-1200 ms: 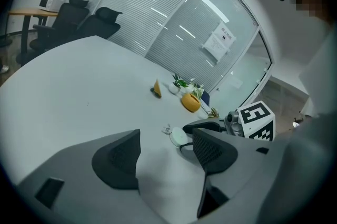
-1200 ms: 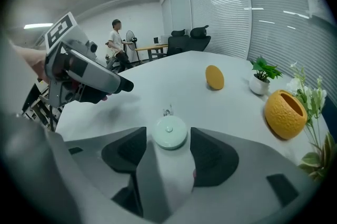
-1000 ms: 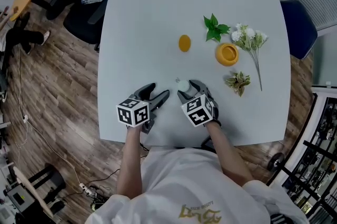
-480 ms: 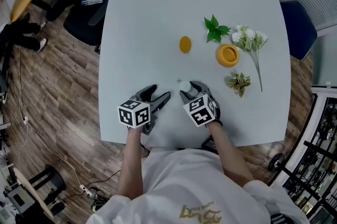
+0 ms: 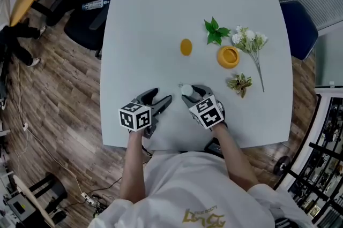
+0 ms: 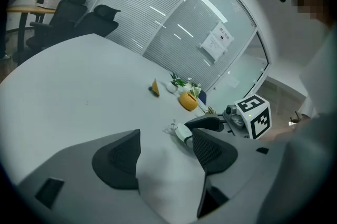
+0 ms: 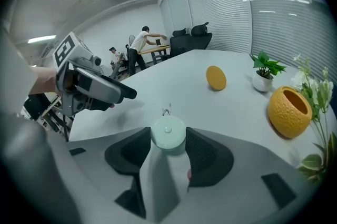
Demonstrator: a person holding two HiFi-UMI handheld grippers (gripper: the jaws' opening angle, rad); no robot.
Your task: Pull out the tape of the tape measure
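A: Right claw status?

B: My right claw (image 7: 168, 140) is clamped on the tape measure (image 7: 168, 132). The jaws have just been closing. In the right gripper view both pads touch the round pale case, one at its 9 o'clock side and one at its 3 o'clock side.

A: Where's the case?

B: In the head view it's toward 6 o'clock on the grey table (image 5: 150, 18), near the edge closest to me. It lies flat on the top, round face up. A small metal loop (image 7: 166, 111) sticks out at its 12 o'clock edge and rests on the table. The tape isn't pulled out yet.

A: Left claw?

B: My left claw (image 6: 166, 144) is open, with only tabletop between the jaws. In the head view it sits around 9 o'clock of the tape measure, near it but apart. It's low over the table; I can't tell whether it touches. It points toward 1 o'clock, so my right claw and the case show in its view.

A: Anything else on the table?

B: An orange oval object (image 5: 186, 47) is at 12 o'clock of the tape measure, well apart. A yellow pot (image 5: 228, 57) is at 2 o'clock of the tape measure. A green plant (image 5: 215, 30) is at 11 o'clock of the pot. White flowers (image 5: 247, 39) are just beside the pot at 2 o'clock, and a variegated sprig (image 5: 239, 84) is at 5 o'clock of it.
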